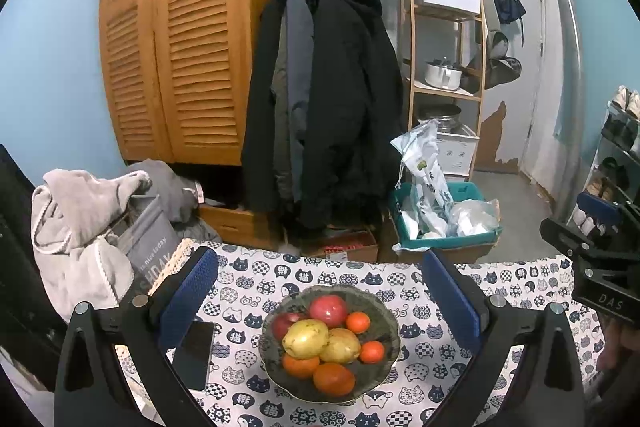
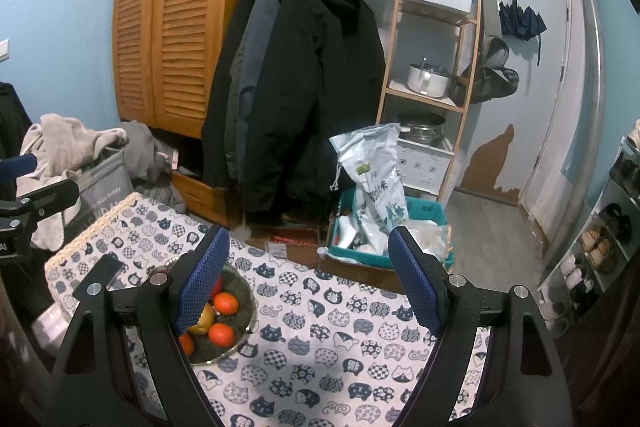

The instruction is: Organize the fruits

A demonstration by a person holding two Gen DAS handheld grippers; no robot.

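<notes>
Fruit bowl (image 1: 384,379) between spread left tool (image 1: 320,303); right tool (image 2: 308,281) likewise wide (both empty).

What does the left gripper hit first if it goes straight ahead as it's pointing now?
Probably the fruit in the bowl: the open left gripper frames it, likely reaching the yellow pear on top. Depth is uncertain.

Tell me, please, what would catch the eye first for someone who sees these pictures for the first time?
First the bowl of fruit on the cat-print tablecloth, piled with oranges, yellow pears and red apples, framed between the open left claw. A dark phone lies left of the bowl. Behind the table, black coats hang beside a louvred wooden wardrobe.
</notes>
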